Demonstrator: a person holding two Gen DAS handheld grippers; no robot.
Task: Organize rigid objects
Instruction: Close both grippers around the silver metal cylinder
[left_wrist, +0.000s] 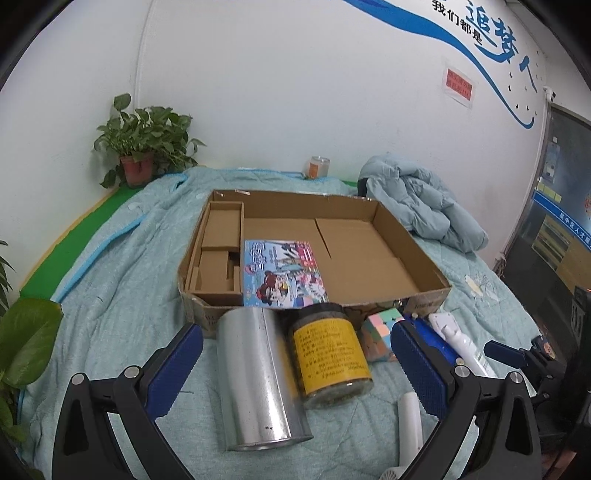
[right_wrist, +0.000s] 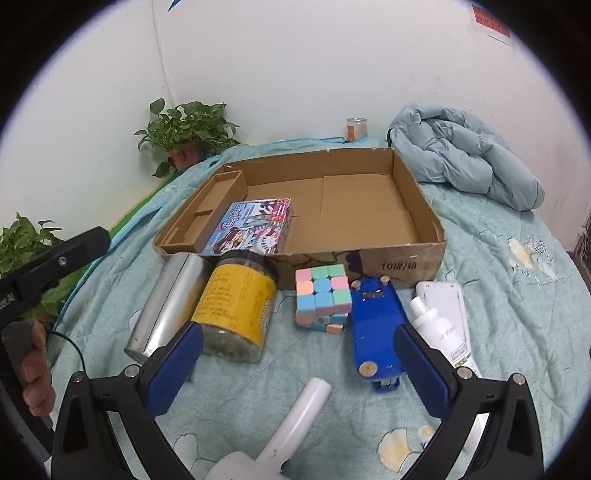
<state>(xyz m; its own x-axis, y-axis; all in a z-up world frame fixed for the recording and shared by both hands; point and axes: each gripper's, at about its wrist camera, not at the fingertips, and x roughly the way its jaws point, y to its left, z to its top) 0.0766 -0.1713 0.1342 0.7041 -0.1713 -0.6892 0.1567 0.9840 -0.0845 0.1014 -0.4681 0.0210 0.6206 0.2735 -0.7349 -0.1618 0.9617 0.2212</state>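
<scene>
Left gripper, fingers spread and empty, frames the tin lying on the bed at 12 o'clock, long axis pointing toward the box; right gripper also gapes.

The tin can is bare metal, smooth and shiny, with a seam down its side. The jar is clear plastic under a matt yellow paper label, capped by a glossy black lid. The cardboard box is matt brown corrugated board with rough torn edges. The printed carton inside it has a glossy surface. The puzzle cube is smooth matt pastel plastic. The blue stapler is glossy. The quilt is soft, stitched cloth. Both grippers' pads are blue and finely ribbed.
</scene>
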